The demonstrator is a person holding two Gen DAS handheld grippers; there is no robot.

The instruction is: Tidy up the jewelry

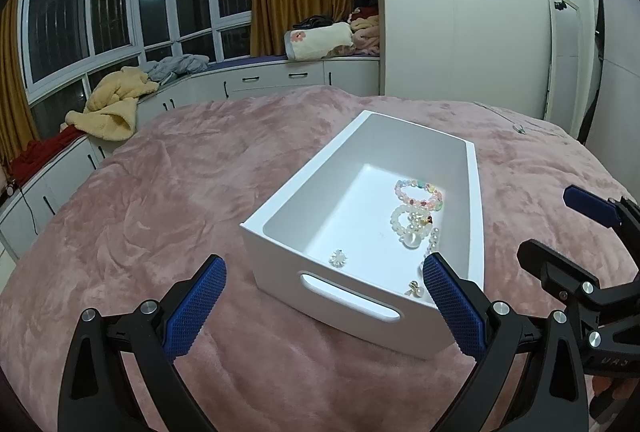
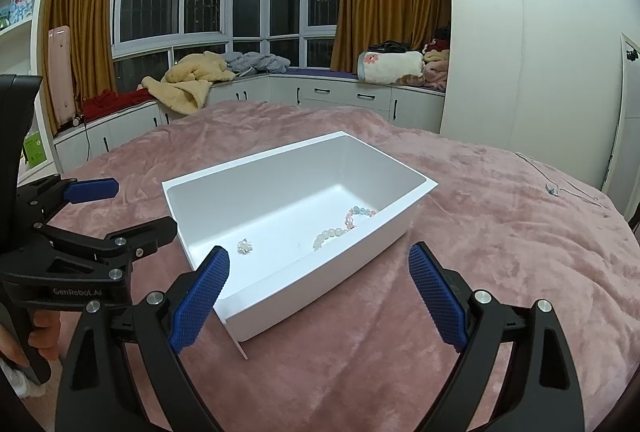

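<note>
A white box (image 1: pixel 280 203) (image 2: pixel 404 228) with a slot handle stands on the pink bedspread. Inside lie a pastel bead bracelet (image 1: pixel 418 191) (image 2: pixel 360 212), a white bead bracelet (image 1: pixel 412 226) (image 2: pixel 328 236), a small flower-shaped piece (image 1: pixel 338 258) (image 2: pixel 244 246) and a small gold earring (image 1: pixel 414 288). A thin silver necklace (image 1: pixel 520 127) (image 2: pixel 554 189) lies on the bed at the far right. My left gripper (image 1: pixel 324 296) is open and empty just before the box's near end. My right gripper (image 2: pixel 318 292) is open and empty over the box's near side.
The pink bedspread (image 1: pixel 160 191) (image 2: pixel 500 252) spreads around the box. Window seat cabinets (image 2: pixel 340 93) with piled clothes and blankets run behind the bed. A white wardrobe wall (image 2: pixel 520 31) stands at the right.
</note>
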